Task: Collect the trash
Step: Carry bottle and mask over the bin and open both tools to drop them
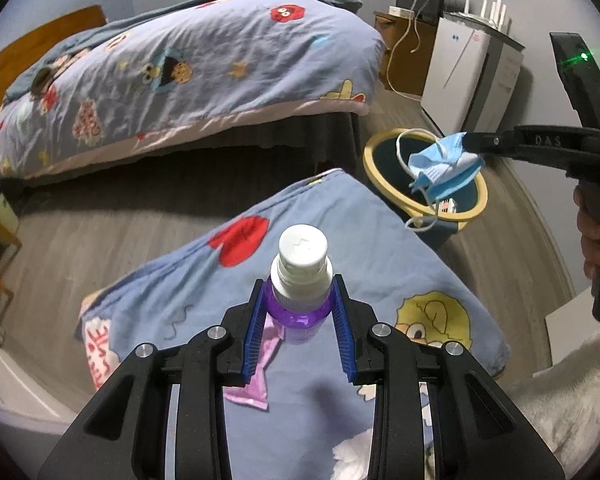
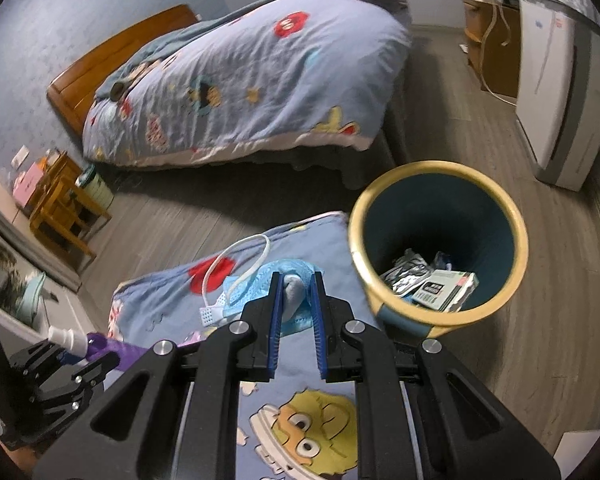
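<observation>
The right tongs (image 2: 296, 286) pinch a mask (image 1: 444, 164) above the bin (image 2: 518, 216) at two o'clock, ready to drop, while the left tongs (image 1: 300, 292) clamp a bottle (image 1: 300, 276) off the bed (image 1: 380, 240), probably next.

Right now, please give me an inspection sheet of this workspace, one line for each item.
Surface: cartoon-print quilt over the near bed corner.
Job's things: purple bottle with white cap; blue face mask; yellow-rimmed bin holding packets.
Clutter: pink wrapper on the quilt.
Grippers: left gripper shut on the bottle; right gripper shut on the mask.
Cables: white cable hanging at the wooden cabinet.
Surroundings: second bed, white appliance, wood-look floor.
</observation>
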